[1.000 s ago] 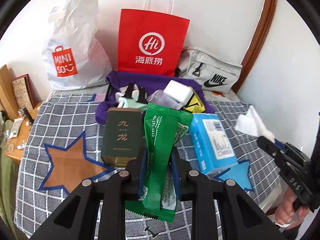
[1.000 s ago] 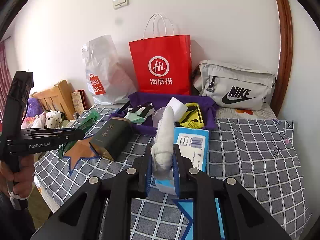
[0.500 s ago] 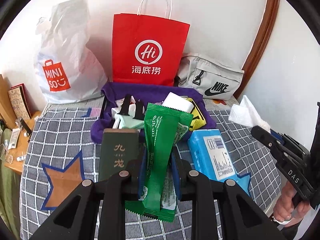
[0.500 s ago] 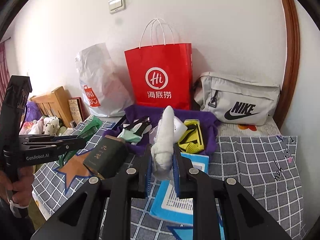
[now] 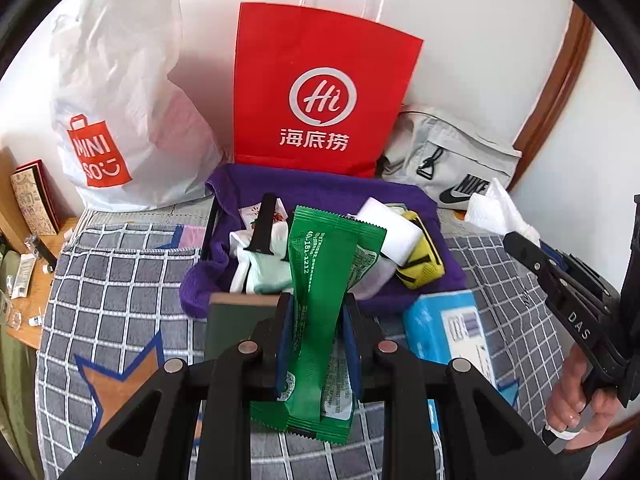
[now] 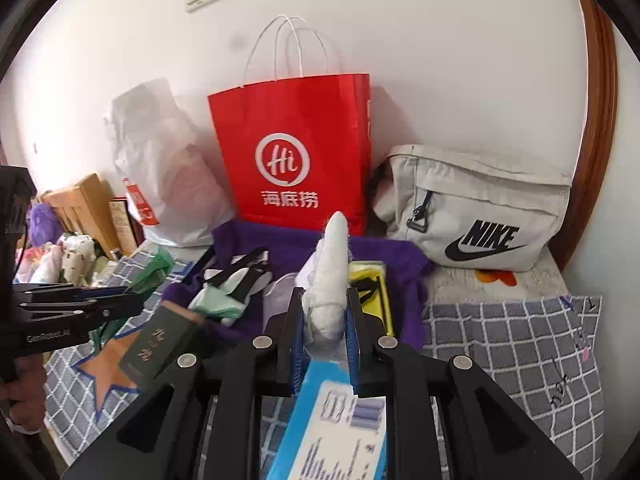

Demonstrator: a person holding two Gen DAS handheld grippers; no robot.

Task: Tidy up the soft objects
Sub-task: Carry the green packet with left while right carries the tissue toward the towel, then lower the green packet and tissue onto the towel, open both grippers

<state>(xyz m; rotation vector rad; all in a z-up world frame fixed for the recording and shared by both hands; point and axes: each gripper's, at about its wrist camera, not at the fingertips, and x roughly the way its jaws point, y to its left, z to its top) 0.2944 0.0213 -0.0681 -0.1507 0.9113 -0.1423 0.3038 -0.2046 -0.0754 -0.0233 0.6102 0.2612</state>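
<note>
My left gripper (image 5: pixel 316 312) is shut on a green wipes packet (image 5: pixel 326 280), held upright just in front of the purple fabric tray (image 5: pixel 320 188). The tray holds white and mint socks (image 5: pixel 262 268), a white pad (image 5: pixel 394 232) and a yellow pouch (image 5: pixel 420 268). My right gripper (image 6: pixel 324 312) is shut on a white tissue wad (image 6: pixel 330 276), held over the blue tissue pack (image 6: pixel 340 416) near the tray's (image 6: pixel 408 264) front edge. The right gripper with its tissue also shows at the right of the left wrist view (image 5: pixel 532 248).
A red paper bag (image 5: pixel 320 96), a white Miniso bag (image 5: pixel 116 112) and a grey Nike bag (image 5: pixel 452 160) stand behind the tray against the wall. A dark green box (image 6: pixel 160 340) lies on the checked bedspread (image 6: pixel 512 340). A wooden side table (image 5: pixel 28 264) is at left.
Both grippers have moved forward toward the purple tray with their loads; the tray and bags appear larger and closer. Both grips are unchanged.
</note>
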